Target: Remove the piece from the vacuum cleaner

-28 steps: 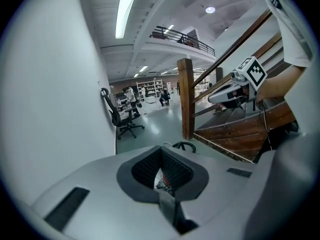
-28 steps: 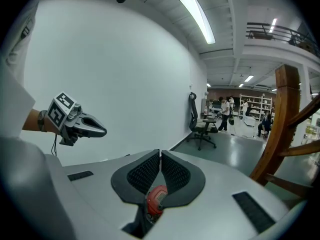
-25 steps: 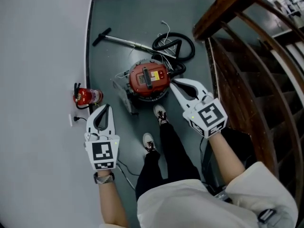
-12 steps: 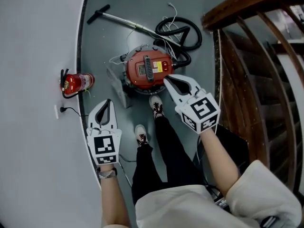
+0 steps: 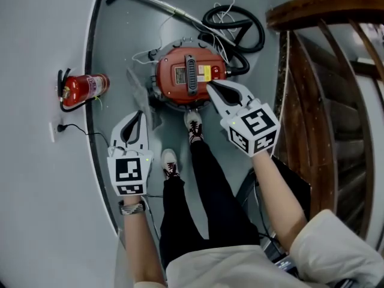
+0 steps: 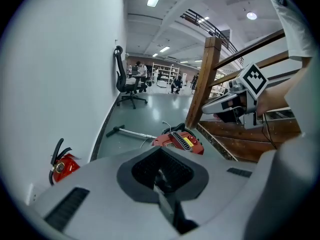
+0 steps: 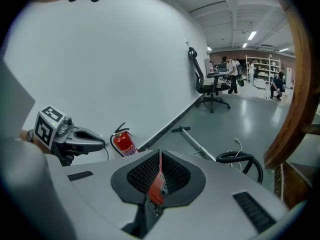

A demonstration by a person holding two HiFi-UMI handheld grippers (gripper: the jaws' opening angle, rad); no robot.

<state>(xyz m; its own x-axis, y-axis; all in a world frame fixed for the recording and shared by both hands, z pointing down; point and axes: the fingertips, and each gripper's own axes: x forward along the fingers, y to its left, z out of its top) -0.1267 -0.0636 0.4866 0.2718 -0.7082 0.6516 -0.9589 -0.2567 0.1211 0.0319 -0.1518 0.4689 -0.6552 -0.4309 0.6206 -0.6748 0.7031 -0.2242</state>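
A: Just ahead of the right gripper point(image 5: 210, 86), what lies there?
B: The vacuum cleaner point(image 5: 189, 77), a round red drum on the smooth grey floor point(image 5: 138, 41), with its black hose point(image 5: 240, 23) looped beyond.
A: And the jaws?
B: Both pairs are pressed together, empty. The left gripper point(image 5: 139, 115) hangs left of the drum. Only the gripper views show a distant office chair point(image 7: 206, 81); only the head view shows the person's shoes point(image 5: 193, 126).

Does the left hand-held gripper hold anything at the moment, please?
No, the left hand-held gripper has its jaws closed together with nothing between them.
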